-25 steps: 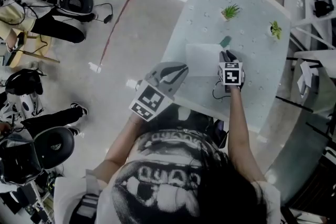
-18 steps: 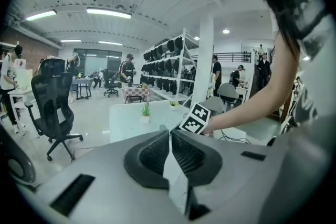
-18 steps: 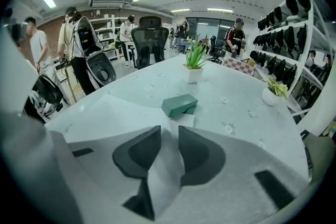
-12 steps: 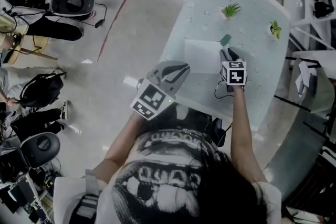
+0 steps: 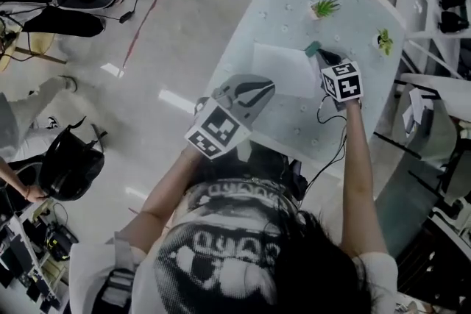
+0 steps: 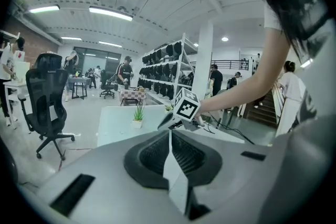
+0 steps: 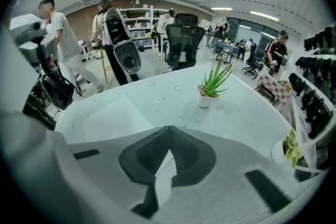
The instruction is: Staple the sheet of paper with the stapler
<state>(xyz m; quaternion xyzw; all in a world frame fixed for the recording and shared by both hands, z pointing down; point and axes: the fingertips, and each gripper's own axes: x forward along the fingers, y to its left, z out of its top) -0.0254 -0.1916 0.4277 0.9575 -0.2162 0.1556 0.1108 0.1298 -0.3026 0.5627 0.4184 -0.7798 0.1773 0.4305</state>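
Just ahead of the right gripper [image 5: 324,56], whose jaws are closing to a near touch with nothing between them, the stapler [image 5: 313,48] is sitting at a corner of the sheet of paper [image 5: 283,70]. The left gripper [image 5: 269,87] is hovering near the paper's near edge, its jaws pressing together empty.

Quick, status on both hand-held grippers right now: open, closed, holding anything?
Left hand-held gripper: closed, holding nothing.
Right hand-held gripper: jaws closing, almost together, nothing between them.

Dim, grey head view, glare streaks on floor [image 5: 176,101] — bright ceiling strips [image 6: 110,12], fisheye-warped gripper views
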